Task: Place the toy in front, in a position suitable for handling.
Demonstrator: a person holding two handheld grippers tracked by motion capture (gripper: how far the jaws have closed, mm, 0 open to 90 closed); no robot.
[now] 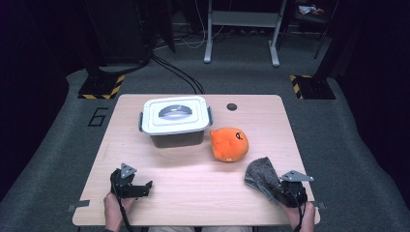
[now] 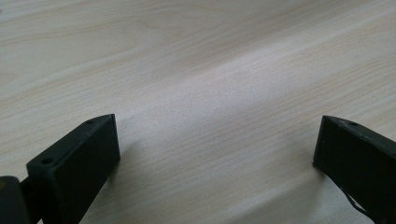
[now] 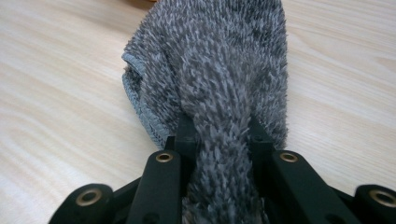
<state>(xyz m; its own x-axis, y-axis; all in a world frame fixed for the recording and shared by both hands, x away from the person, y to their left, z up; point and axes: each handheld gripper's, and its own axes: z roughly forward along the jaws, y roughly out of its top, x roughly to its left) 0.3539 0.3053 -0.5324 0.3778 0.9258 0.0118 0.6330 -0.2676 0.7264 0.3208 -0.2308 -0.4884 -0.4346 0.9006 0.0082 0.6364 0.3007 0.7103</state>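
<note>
A: Start with the biggest thing. What's on the table [image 1: 193, 188]?

B: A lidded plastic box [image 1: 175, 121] at the far left-centre, white lid [image 1: 175, 113] clipped flat on it with a grey handle folded into the top. The walls look dark, and with the lid on I can't tell what is inside, if anything.

A: And next in size?

B: An orange plush toy [image 1: 229, 143] just right of the box, near it but apart. Then the grey cloth [image 1: 261, 175], at the near right of the table, just on the near side of the plush.

A: Who has the cloth?

B: The right gripper [image 1: 279, 189]. In the right gripper view its jaws are drawn in tight on a bunched ridge of the cloth [image 3: 219, 70], and the rest fans out on the wood beyond them.

A: How will it handle?

B: Light and limp, I'd judge (a shaggy, towel-like pile with a stitched hem). It will drape and drag rather than hold a shape, and nothing about it is fragile. A pinch on a gathered fold, as now, seems the sound hold; a single edge might slide out.

A: The other hand?

B: The left gripper [image 1: 143, 187] rests at the near left, jaws spread wide with bare wood between them.
</note>
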